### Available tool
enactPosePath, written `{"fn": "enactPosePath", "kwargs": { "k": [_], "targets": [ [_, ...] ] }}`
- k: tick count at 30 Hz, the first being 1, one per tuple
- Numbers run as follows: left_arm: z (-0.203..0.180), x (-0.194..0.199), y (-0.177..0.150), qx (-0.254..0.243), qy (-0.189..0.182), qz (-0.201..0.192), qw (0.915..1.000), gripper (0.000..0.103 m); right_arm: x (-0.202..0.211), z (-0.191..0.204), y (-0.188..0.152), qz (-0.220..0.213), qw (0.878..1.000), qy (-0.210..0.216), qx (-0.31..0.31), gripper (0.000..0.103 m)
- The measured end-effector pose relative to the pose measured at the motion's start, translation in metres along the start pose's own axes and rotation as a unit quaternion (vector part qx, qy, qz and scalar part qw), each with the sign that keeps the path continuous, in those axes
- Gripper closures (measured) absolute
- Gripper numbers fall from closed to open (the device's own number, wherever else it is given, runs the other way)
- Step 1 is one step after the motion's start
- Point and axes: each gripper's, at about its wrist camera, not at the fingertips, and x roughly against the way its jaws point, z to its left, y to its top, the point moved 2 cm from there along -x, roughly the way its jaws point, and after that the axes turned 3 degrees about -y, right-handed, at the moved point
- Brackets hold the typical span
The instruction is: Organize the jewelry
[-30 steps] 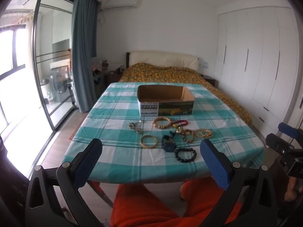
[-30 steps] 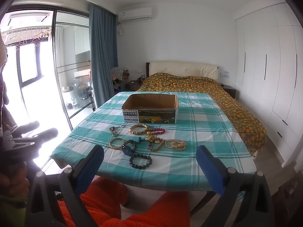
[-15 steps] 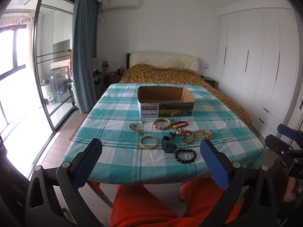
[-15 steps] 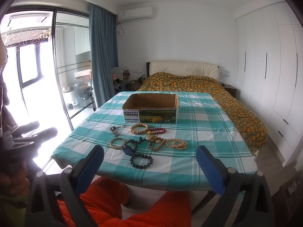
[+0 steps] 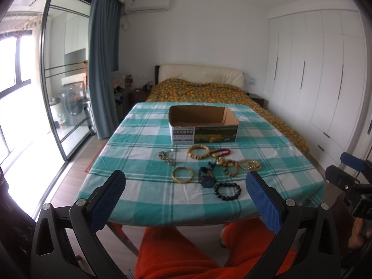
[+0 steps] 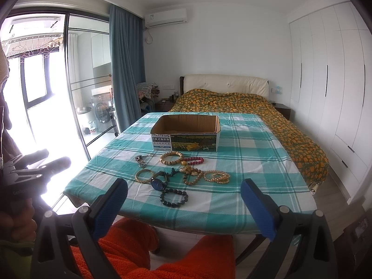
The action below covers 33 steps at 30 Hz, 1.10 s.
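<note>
Gold, wood and black beads make up the jewelry, which lies loose in a cluster on the near half of the surface [image 5: 144, 193], on its teal-and-white checked cloth. Nearest the edge sits a black bead bracelet [image 5: 227, 191], with a dark blue watch [image 5: 207, 179] just behind it and a gold bangle [image 5: 182, 174] to the left of the watch. Farther back lie a silver chain [image 5: 167, 157], a wooden bead bracelet [image 5: 198, 151] and a red bead strand [image 5: 222, 152], with a pale gold bead bracelet [image 5: 250, 164] off to the right. Behind them all stands an open cardboard box [image 5: 203, 127], upright; its floor is hidden by the front wall. The left hand-held gripper [image 5: 185, 193] is held short of the near edge with its blue-padded jaws spread wide and nothing between them. The right hand-held gripper [image 6: 183, 200] is likewise spread wide and grips nothing. Orange trousers [image 5: 186, 253] of the person show below both. Beyond the surface is a bed [image 6: 232, 100] with an orange patterned cover.
</note>
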Motion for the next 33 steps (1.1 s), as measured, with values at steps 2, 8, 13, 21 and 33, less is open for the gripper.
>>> {"fn": "enactPosePath", "kwargs": {
  "k": [2, 8, 13, 21, 33],
  "targets": [
    [0.0000, 0.0000, -0.0002, 0.000, 0.000, 0.000, 1.0000, 0.000, -0.0018, 0.0020, -0.0015, 0.000, 1.000, 0.000, 0.000, 0.004],
    [0.0001, -0.0002, -0.0004, 0.000, 0.000, 0.000, 1.0000, 0.000, -0.0019, 0.0034, -0.0019, 0.001, 1.000, 0.001, 0.000, 0.004],
    [0.0003, 0.0000, -0.0005, 0.000, 0.000, 0.000, 1.0000, 0.000, -0.0021, 0.0028, -0.0019, 0.001, 1.000, 0.001, -0.001, 0.004],
    [0.0000, 0.0003, -0.0020, 0.000, 0.000, 0.002, 1.0000, 0.000, -0.0022, 0.0024, -0.0020, 0.001, 1.000, 0.002, -0.001, 0.004],
    [0.0007, 0.0007, -0.0048, -0.001, 0.003, 0.007, 1.0000, 0.000, -0.0024, 0.0019, -0.0018, 0.002, 1.000, 0.002, -0.001, 0.004]
  ]
}}
